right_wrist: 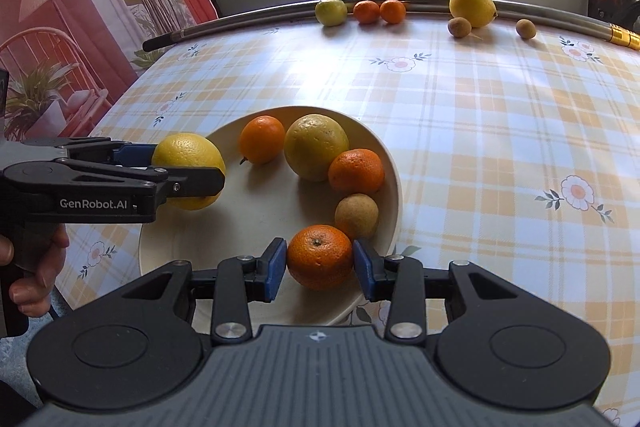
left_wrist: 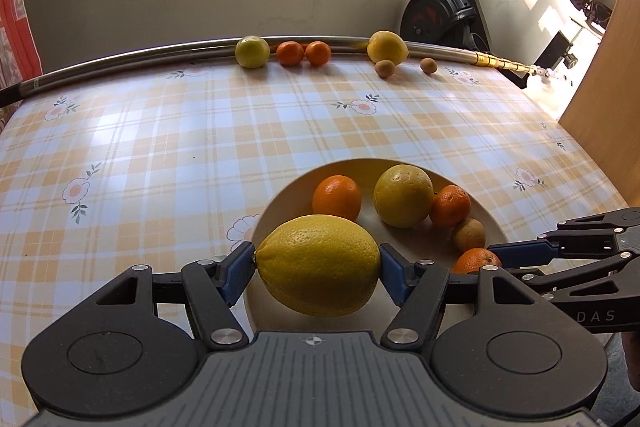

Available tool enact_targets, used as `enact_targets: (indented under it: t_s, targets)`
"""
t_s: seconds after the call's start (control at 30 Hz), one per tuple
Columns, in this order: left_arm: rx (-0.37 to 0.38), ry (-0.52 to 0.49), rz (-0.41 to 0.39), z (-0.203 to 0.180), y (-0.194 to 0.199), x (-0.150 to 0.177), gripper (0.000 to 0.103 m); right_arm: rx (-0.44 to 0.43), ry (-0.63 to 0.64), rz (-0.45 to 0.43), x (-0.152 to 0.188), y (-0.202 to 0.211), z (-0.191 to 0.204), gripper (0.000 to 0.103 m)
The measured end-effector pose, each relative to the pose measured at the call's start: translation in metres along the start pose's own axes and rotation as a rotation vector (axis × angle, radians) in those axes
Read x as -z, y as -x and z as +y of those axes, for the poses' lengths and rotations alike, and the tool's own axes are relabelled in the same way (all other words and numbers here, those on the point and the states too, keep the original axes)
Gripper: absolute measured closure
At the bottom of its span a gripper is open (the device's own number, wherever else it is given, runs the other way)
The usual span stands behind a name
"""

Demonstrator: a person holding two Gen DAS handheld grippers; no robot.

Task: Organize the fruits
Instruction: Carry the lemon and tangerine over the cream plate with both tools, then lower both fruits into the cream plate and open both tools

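A cream plate (left_wrist: 492, 223) (right_wrist: 256, 203) sits at the table's near side. My left gripper (left_wrist: 318, 269) (right_wrist: 188, 167) is shut on a large yellow lemon (left_wrist: 318, 265) (right_wrist: 188, 155) over the plate's left rim. My right gripper (right_wrist: 320, 263) is shut on an orange tangerine (right_wrist: 320, 257) (left_wrist: 476, 261) at the plate's near right. On the plate lie a big yellow-green citrus (left_wrist: 403, 195) (right_wrist: 316, 147), two tangerines (left_wrist: 337, 197) (right_wrist: 356, 171) and a small brown fruit (left_wrist: 469, 235) (right_wrist: 356, 215).
Along the far edge of the checked tablecloth (left_wrist: 200, 155), against a metal rail (left_wrist: 140, 57), lie a green lemon (left_wrist: 252, 51), two tangerines (left_wrist: 304, 53), a yellow lemon (left_wrist: 387, 47) and two small brown fruits (left_wrist: 385, 68). An exercise bike (left_wrist: 460, 7) stands behind.
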State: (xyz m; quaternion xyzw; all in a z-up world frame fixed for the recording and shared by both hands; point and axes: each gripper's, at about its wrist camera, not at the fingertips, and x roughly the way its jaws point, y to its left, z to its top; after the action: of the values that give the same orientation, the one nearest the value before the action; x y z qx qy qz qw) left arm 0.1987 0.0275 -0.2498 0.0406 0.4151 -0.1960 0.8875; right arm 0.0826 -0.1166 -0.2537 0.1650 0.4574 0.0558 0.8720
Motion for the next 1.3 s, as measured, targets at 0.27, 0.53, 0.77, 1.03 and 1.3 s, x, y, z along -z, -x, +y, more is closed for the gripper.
enact_targets:
  t_s: [0.27,0.53,0.77,1.03,1.3]
  targets:
    - [0.000,-0.011,0.007,-0.003,-0.012,-0.005,0.034,-0.002,0.003,-0.008,-0.003,-0.001,-0.001,0.063]
    - [0.007,-0.011,0.000,-0.005,-0.020,-0.010,0.034,-0.007,0.000,-0.018,-0.005,-0.003,-0.004,0.063]
    - [-0.002,-0.007,-0.012,-0.005,-0.025,-0.015,0.034,-0.002,0.008,-0.027,-0.011,-0.008,-0.007,0.063]
    - [-0.017,0.015,-0.024,-0.001,-0.035,-0.024,0.034,0.007,0.034,-0.037,-0.025,-0.018,-0.011,0.063]
    - [-0.024,0.028,-0.029,0.004,-0.044,-0.033,0.034,0.034,0.073,-0.044,-0.039,-0.029,-0.014,0.063]
